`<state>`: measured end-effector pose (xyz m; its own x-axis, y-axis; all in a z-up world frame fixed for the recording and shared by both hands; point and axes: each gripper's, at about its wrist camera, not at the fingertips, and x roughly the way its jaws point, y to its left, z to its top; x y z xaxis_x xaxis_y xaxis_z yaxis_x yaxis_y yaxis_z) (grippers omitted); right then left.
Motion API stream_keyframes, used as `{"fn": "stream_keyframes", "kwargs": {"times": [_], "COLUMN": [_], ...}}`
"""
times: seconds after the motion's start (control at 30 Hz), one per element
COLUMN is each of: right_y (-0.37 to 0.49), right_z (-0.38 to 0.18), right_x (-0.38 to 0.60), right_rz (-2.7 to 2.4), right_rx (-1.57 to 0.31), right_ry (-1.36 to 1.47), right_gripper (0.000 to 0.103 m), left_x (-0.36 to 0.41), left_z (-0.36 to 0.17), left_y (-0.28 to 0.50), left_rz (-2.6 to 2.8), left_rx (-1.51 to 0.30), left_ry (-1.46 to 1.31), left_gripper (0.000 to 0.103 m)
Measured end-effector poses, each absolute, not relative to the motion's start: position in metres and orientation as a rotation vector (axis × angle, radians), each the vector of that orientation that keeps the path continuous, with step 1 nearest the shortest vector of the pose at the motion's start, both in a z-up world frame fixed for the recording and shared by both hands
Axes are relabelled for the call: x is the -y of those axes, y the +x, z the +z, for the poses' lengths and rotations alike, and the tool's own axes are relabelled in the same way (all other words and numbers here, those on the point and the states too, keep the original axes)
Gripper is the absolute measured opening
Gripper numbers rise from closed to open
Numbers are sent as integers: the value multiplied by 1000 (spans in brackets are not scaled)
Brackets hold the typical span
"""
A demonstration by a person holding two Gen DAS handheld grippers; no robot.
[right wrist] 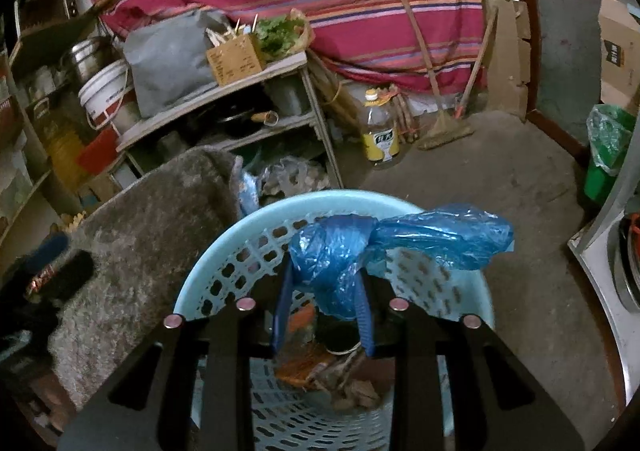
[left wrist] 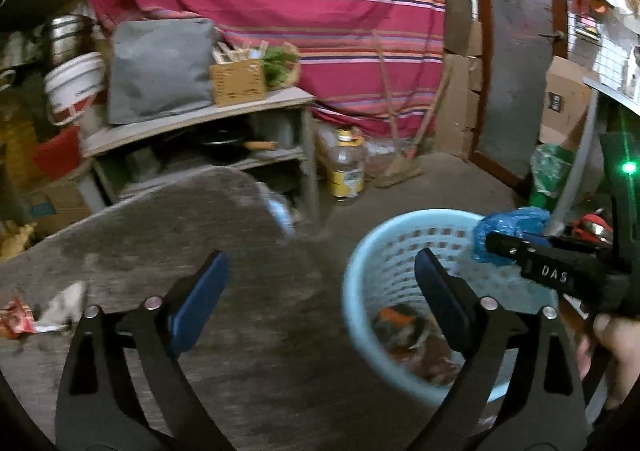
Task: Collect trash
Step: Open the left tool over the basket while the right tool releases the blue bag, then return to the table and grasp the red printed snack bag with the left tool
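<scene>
A light blue perforated basket (left wrist: 360,271) (right wrist: 240,227) stands on the floor beside a grey felt-covered table (left wrist: 160,219) (right wrist: 152,219). Wrappers and scraps lie in its bottom (right wrist: 320,367). My right gripper (right wrist: 325,275) is shut on a crumpled blue plastic bag (right wrist: 360,247) and holds it over the basket; the bag also shows in the left wrist view (left wrist: 508,229). My left gripper (left wrist: 320,287) is open and empty above the table edge. A red-and-white wrapper (left wrist: 16,319) and crumpled paper (left wrist: 64,307) lie on the table at the left.
A shelf unit (left wrist: 200,119) with a grey bag, box and pan stands behind the table. An oil bottle (left wrist: 346,167) and a broom (left wrist: 400,167) stand on the floor by a striped red cloth. A green bin (right wrist: 608,147) stands at the right.
</scene>
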<state>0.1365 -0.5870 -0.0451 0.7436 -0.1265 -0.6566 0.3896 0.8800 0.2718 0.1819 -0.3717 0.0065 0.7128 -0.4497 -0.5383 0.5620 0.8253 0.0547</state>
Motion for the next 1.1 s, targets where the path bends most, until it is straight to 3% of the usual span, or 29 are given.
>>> {"fn": "stream_keyframes", "kwargs": {"times": [0.13, 0.2, 0.27, 0.47, 0.57, 0.77, 0.97, 1.1], "right_y": [150, 155, 158, 172, 178, 190, 174, 177], "right_z": [-51, -52, -51, -49, -45, -47, -62, -59], "right_x": [576, 572, 567, 550, 540, 535, 565, 554], "right_rz": [-312, -340, -373, -469, -494, -467, -438, -497], "right_rx": [-710, -718, -721, -750, -744, -783, -766, -820], "right_ry": [405, 408, 399, 360, 336, 386, 687, 575], "right_gripper": [35, 62, 73, 82, 93, 93, 97, 99], "left_x": [319, 285, 255, 158, 110, 46, 15, 5], "left_z": [11, 14, 16, 12, 7, -6, -11, -11], "left_y": [194, 202, 211, 248, 267, 293, 301, 303], "left_rz": [-478, -419, -362, -184, -111, -19, 12, 23], "left_rx": [-537, -529, -529, -540, -556, -613, -635, -641], "left_ry": [211, 214, 218, 199, 149, 108, 80, 53], "left_gripper": [97, 98, 98, 98, 98, 98, 98, 98]}}
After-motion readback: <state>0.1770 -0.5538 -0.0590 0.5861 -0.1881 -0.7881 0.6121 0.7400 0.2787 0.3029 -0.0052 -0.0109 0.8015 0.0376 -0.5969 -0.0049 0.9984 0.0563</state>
